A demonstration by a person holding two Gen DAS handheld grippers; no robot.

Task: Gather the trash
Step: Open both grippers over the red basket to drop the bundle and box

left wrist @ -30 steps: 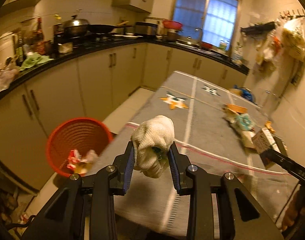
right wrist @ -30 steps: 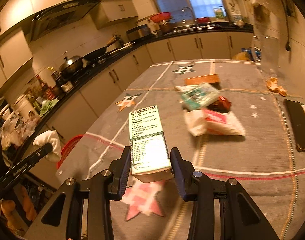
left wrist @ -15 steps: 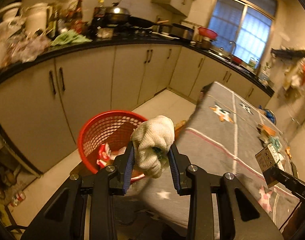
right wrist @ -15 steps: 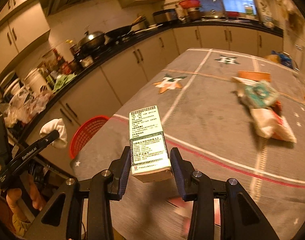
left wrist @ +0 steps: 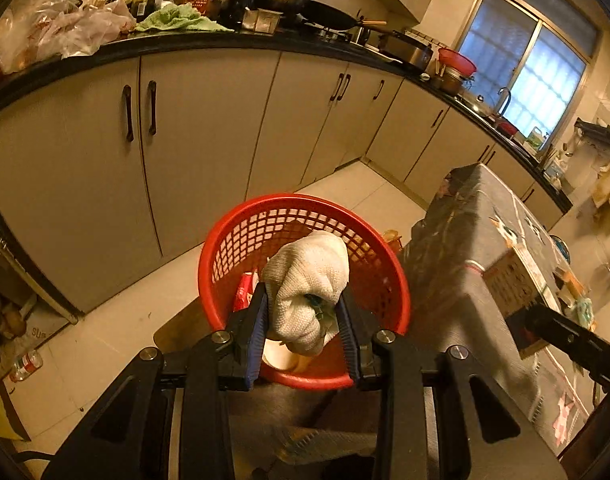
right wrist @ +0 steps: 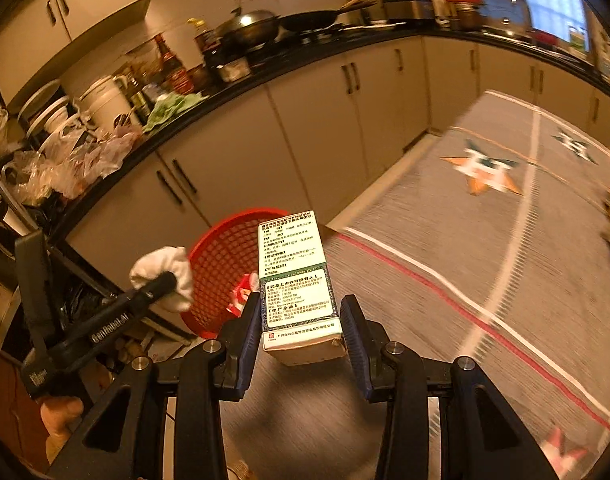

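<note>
My left gripper [left wrist: 303, 312] is shut on a balled white cloth glove [left wrist: 307, 280] and holds it right above the red mesh basket [left wrist: 241, 236] on the floor. The basket holds a red wrapper [left wrist: 243, 292] and a pale cup. My right gripper [right wrist: 301, 320] is shut on a green-and-white medicine box [right wrist: 295, 276], over the table's near left corner. In the right wrist view the basket [right wrist: 221, 264] stands left of the box, with the left gripper [right wrist: 161, 284] and glove [right wrist: 165, 268] over its left rim. The box also shows in the left wrist view [left wrist: 513, 284].
A table with a grey star-patterned cloth [right wrist: 445, 248] stands right of the basket, with more litter at its far right [left wrist: 577, 300]. Beige cabinets under a cluttered black counter [left wrist: 209, 40] run behind the basket. Bottles and clutter lie on the floor at left [left wrist: 25, 364].
Both grippers have swung left, off the table and toward the basket. The left gripper with the glove now hangs over the basket; the right gripper with the box has come close to its rim.
</note>
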